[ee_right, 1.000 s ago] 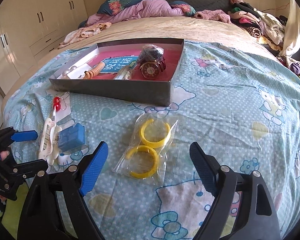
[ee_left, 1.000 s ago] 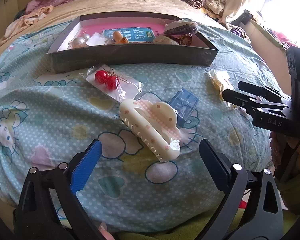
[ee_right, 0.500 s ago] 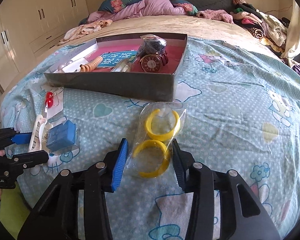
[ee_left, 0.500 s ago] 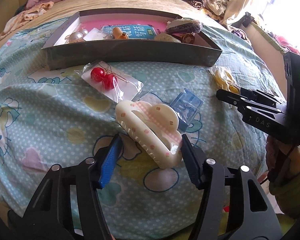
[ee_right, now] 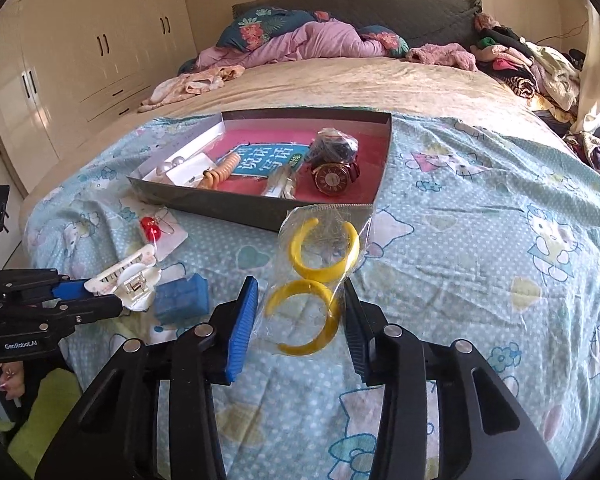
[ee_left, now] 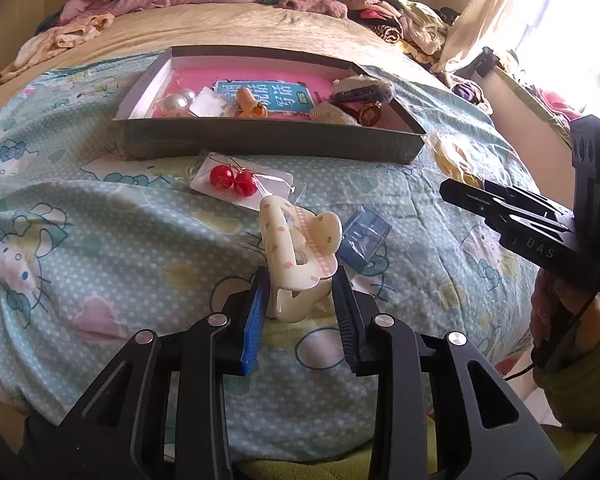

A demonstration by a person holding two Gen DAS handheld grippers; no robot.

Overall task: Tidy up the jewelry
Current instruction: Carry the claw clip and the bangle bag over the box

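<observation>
A cream hair claw clip (ee_left: 295,236) with pink spots stands tilted up off the bedspread. My left gripper (ee_left: 299,292) has its jaws closing on the clip's base, and both blue pads press it. The same clip (ee_right: 127,280) shows at the left gripper's tip (ee_right: 95,296) in the right wrist view. A clear bag with two yellow bangles (ee_right: 320,274) hangs lifted between the pads of my right gripper (ee_right: 300,292), which is shut on it. The grey jewelry box (ee_left: 267,140) with a pink floor lies beyond both.
Red ball earrings on a card (ee_left: 231,180) and a small blue box (ee_left: 364,236) lie on the bedspread near the clip. The box holds a watch (ee_right: 332,178), pearls, a coil tie and a blue card. Clothes pile up at the bed's far side; a wardrobe stands on the left.
Both grippers went from wide open to closed on their items. The clip tipped up on edge in the left jaws. The bangle bag rose off the bedspread in the right jaws.
</observation>
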